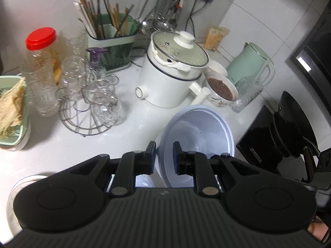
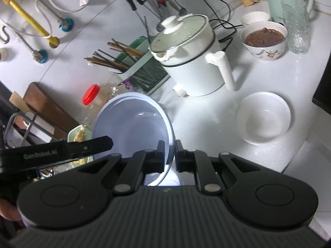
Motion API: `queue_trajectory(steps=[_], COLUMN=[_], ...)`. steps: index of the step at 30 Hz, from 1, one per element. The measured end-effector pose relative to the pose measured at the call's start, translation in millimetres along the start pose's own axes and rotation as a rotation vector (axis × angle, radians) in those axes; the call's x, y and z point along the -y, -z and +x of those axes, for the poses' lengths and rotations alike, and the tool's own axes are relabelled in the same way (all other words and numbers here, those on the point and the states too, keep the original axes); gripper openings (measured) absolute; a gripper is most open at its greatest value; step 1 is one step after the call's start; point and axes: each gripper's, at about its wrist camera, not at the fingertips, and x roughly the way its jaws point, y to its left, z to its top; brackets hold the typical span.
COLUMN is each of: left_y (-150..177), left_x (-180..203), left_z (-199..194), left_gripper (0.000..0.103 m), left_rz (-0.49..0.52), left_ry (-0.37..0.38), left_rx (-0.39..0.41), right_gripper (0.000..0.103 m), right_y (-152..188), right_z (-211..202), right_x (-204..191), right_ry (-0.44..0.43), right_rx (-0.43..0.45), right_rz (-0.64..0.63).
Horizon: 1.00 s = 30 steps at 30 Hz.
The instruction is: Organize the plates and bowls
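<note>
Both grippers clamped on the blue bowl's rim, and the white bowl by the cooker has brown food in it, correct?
Not quite. The white bowl right of the cooker is empty; the right wrist view shows it. The brown food sits in the patterned bowl further back. The rest holds: left gripper and right gripper each pinch the blue bowl at its rim.

We saw a glossy pale-blue bowl (image 2: 132,128), a glazed white bowl (image 2: 263,117), a smooth white counter (image 1: 132,124), a wire metal rack (image 1: 82,122), clear textured glasses (image 1: 71,78) and matt black plastic fingers (image 1: 150,157).
</note>
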Motion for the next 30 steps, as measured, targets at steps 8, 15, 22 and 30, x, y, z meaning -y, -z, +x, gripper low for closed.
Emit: queue_trajectory(steps=[8,15,22,30], left_y=[10.9,26.4,39.7,59.2], left_x=[-15.5,-33.8,-42.7,-58.2], left_z=[-26.0,-34.7,-27.9,-1.6], left_gripper=[0.019,0.019,0.019,0.019], left_rz=[-0.033,-0.109,-0.149,-0.218], left_ry=[-0.043,-0.091,-0.111,-0.132], left_rx=[0.066,0.081,0.072,-0.020], right_gripper=[0.012,0.012,0.012,0.012], right_y=[-0.9,6.2,14.6,26.5], right_z=[1.7,13.8,26.7,47.5], right_x=[-22.5,-38.8,-42.3,-36.5], right_ry=[-0.057,-0.079,-0.054,-0.012], right_rx=[0.009,-0.042,-0.115,-0.190], right_rz=[-0.071,-0.110,-0.136,-0.143])
